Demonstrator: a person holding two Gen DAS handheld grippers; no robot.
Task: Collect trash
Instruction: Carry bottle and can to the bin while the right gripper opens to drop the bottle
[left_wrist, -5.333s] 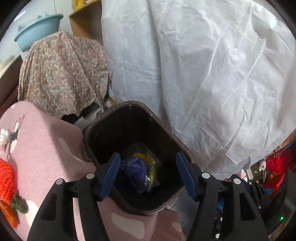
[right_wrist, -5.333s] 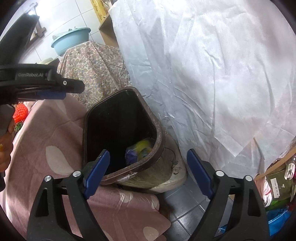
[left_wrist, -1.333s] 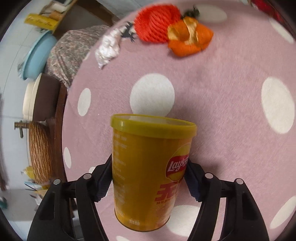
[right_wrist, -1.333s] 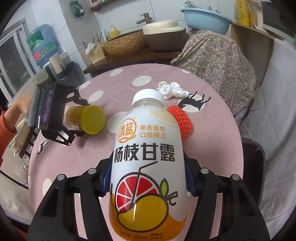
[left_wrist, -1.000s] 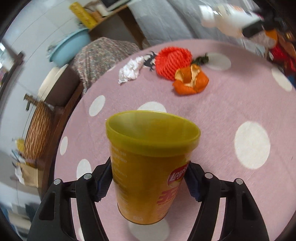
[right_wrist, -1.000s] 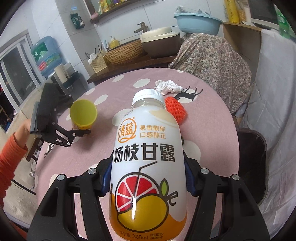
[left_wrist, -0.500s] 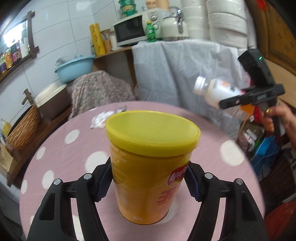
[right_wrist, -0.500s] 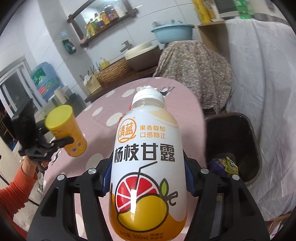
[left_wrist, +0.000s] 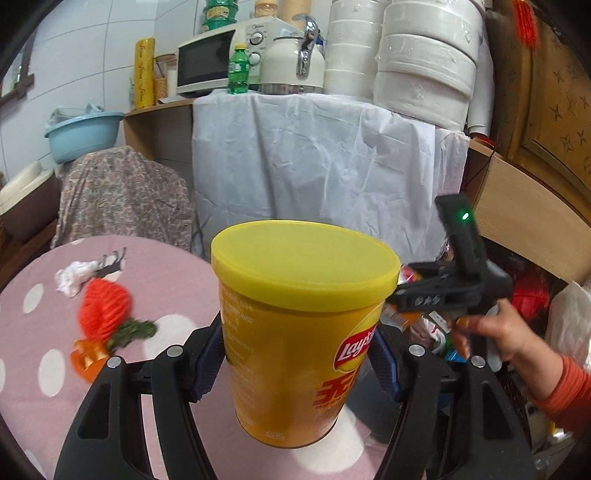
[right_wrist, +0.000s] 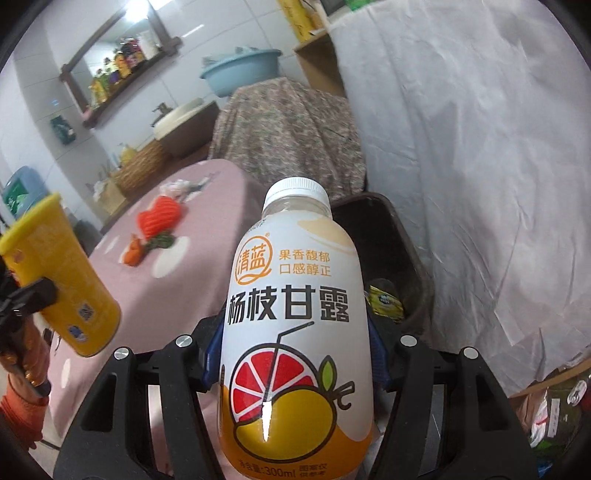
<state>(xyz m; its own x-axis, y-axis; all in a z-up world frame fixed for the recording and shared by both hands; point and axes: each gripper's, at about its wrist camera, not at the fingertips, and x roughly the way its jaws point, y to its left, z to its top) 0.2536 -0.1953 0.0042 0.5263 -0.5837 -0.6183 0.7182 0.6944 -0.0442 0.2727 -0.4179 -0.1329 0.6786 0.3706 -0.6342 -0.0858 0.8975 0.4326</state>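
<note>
Yellow chip can (left_wrist: 295, 325) is clamped in left claw (left_wrist: 295, 365); juice bottle (right_wrist: 295, 332) in right claw (right_wrist: 295, 365); drop both straight over the bin (right_wrist: 402, 258).

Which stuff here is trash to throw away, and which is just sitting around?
For the job: chip can in left gripper, bottle in right gripper, bin, tissue, red net, peel.

Just there: microwave, kettle, basin.

A yellow Lay's chip canister (left_wrist: 295, 332) is hiding most of the juice bottle (left_wrist: 400, 315) behind it. In the right wrist view, that bottle is covering part of the dark trash bin (right_wrist: 388, 236); the bin's contents are staying mostly unreadable.
</note>
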